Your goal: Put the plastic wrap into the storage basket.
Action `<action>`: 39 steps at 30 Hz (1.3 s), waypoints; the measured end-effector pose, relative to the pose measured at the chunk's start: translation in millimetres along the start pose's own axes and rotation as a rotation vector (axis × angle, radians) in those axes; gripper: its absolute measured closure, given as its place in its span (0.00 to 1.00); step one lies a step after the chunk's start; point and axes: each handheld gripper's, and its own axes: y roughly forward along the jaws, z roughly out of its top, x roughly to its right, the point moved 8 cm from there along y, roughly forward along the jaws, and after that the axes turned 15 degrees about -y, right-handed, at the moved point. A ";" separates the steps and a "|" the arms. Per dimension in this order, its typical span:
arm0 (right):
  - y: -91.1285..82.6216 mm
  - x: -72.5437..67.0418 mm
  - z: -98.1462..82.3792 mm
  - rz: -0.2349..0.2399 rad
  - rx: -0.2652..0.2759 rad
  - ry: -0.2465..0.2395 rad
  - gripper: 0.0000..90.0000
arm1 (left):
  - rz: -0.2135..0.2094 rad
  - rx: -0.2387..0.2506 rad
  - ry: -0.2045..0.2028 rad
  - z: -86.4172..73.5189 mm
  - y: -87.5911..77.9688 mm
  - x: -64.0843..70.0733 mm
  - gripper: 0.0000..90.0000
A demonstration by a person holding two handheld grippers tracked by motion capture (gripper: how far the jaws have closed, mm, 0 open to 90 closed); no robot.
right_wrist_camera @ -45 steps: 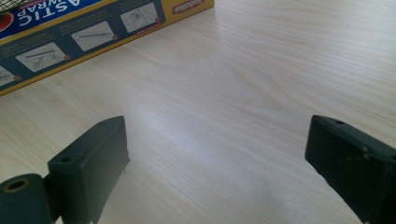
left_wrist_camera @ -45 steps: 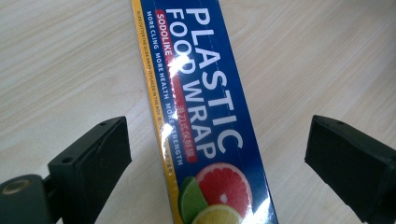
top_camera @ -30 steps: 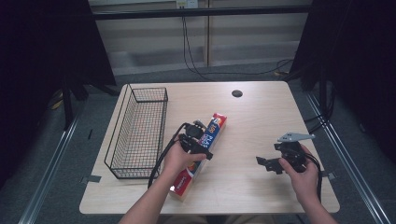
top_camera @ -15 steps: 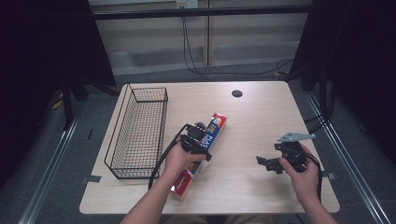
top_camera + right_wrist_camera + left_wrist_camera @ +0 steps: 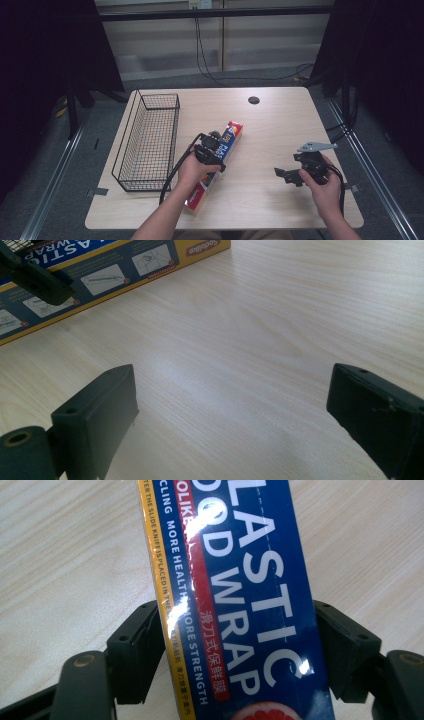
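Observation:
A long blue, red and yellow plastic wrap box (image 5: 231,136) lies slantwise on the wooden table (image 5: 280,120), near its middle. My left gripper (image 5: 212,150) sits over the box's midsection. In the left gripper view its jaws press both long sides of the box (image 5: 240,570), so the left gripper (image 5: 240,630) is shut on it. My right gripper (image 5: 286,175) hovers low over bare wood at the right, about a hand's width from the box. Its jaws are wide apart with nothing between them (image 5: 250,405). The box's side panel (image 5: 100,270) shows at the upper left of that view.
A black wire basket (image 5: 127,125), with nothing in it, stands along the table's left side, close to the box. A small dark round grommet (image 5: 253,100) sits near the far edge. Cables trail from both grippers toward the front edge.

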 end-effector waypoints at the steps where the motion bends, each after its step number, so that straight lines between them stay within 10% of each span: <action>1: -0.2 -0.1 0.0 0.000 -0.001 0.006 0.06 | -0.002 -0.008 -0.006 -0.3 -0.5 -0.1 0.32; 39: -1.4 1.7 -2.1 0.000 -0.008 0.031 0.07 | 0.081 -0.104 -0.049 3.4 -3.5 -6.2 0.43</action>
